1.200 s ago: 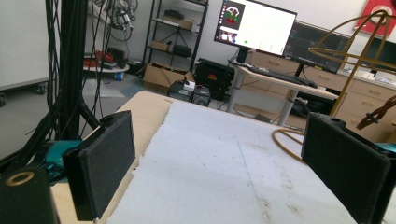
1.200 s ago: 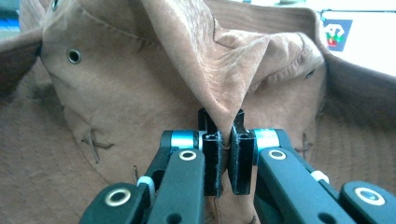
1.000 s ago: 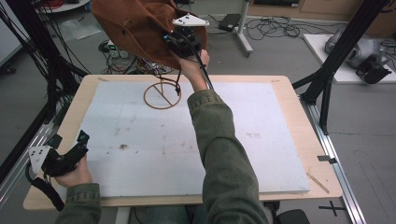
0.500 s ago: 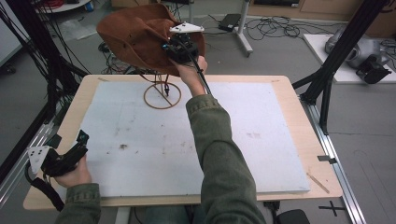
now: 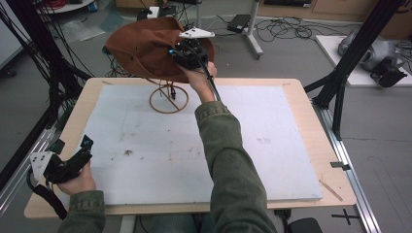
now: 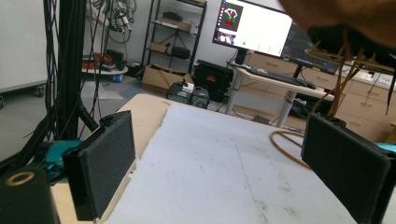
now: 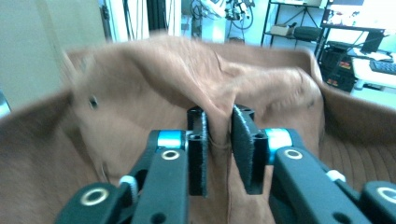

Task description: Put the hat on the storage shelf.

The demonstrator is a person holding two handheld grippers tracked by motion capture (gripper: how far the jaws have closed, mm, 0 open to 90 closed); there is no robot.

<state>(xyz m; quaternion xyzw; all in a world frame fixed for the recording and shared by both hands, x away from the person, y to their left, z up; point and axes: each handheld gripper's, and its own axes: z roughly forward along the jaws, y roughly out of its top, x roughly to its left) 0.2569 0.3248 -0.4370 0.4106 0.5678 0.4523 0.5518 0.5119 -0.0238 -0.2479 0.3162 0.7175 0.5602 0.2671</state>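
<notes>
Left gripper [image 5: 73,158] rests at the near-left bench [image 5: 291,92] corner, jaws spread wide, holding nothing. Farther off, a wire stand [image 5: 168,97] sits on the white mat [image 5: 194,145]. Right gripper [image 7: 218,140] pinches a fold of the brown hat [image 5: 145,46], which appears to sit over the stand's top.

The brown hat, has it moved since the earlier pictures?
Yes. The brown hat, held by the right gripper, has come down toward the wire stand.

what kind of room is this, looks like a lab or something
Likely a robotics or data-recording lab: a lit computer monitor on a desk, black cables strewn on the grey floor, and black metal rig frames around the wooden table.
</notes>
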